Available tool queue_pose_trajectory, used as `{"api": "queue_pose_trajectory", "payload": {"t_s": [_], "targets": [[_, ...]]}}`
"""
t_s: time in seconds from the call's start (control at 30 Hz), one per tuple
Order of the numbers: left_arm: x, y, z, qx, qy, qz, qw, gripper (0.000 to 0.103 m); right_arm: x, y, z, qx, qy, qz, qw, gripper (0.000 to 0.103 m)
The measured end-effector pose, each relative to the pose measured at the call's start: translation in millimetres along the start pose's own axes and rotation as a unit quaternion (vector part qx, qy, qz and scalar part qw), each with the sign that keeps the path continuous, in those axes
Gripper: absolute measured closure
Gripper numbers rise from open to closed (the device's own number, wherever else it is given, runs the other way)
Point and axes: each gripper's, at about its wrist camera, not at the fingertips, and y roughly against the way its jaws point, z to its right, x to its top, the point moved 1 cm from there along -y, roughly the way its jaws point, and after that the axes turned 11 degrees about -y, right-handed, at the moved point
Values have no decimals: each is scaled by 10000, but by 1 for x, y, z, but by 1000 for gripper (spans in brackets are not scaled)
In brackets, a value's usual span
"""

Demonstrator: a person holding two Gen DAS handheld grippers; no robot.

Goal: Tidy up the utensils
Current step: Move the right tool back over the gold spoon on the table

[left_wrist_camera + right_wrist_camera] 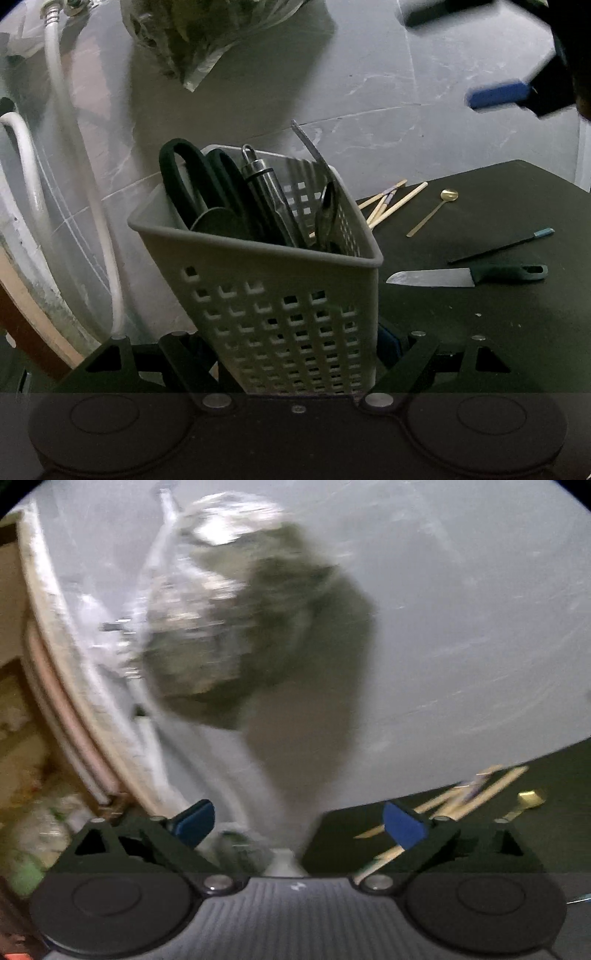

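So the left gripper (295,354) is clamped on the lower part of a grey perforated utensil basket (280,295), which leans over a bit, with its open top tipped up and to the left in the left wrist view. Sticking out of it handle-up are black-handled scissors (192,181), a metal-handled tool (262,184) and a thin serrated blade (310,144) poking up at the back. Still lying on the dark table (480,332) to the right: a knife (461,277) flat with its long axis running left-right, tip pointing toward the basket, handle away; a thin black stick (502,245) just behind it at a slight angle; a small gold spoon (432,212) lying diagonal, bowl at the far end; and a loose bunch of wooden chopsticks (391,201) fanned out beside the basket. The right gripper (299,825) is spread wide with nothing between its blue pads (402,823), aimed slightly downward over the table edge; that view is really blurry.
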Motion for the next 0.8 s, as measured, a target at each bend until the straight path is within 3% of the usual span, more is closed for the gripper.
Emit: {"api": "queue_pose_trajectory", "payload": {"t_s": [0.1, 0.33, 0.53, 0.8], "targets": [[2, -1, 1, 55, 49, -56, 10000, 20, 7, -1, 32, -640, 45, 24, 9979, 0], [6, -1, 9, 281, 248, -170, 9992, 20, 19, -27, 111, -1579, 225, -230, 9869, 0], [9, 0, 18, 499, 375, -272, 9977, 20, 32, -60, 163, -1799, 407, -566, 9812, 0], [16, 1, 28, 744, 545, -455, 9947, 20, 40, -90, 187, -1724, 601, -746, 9804, 2]]}}
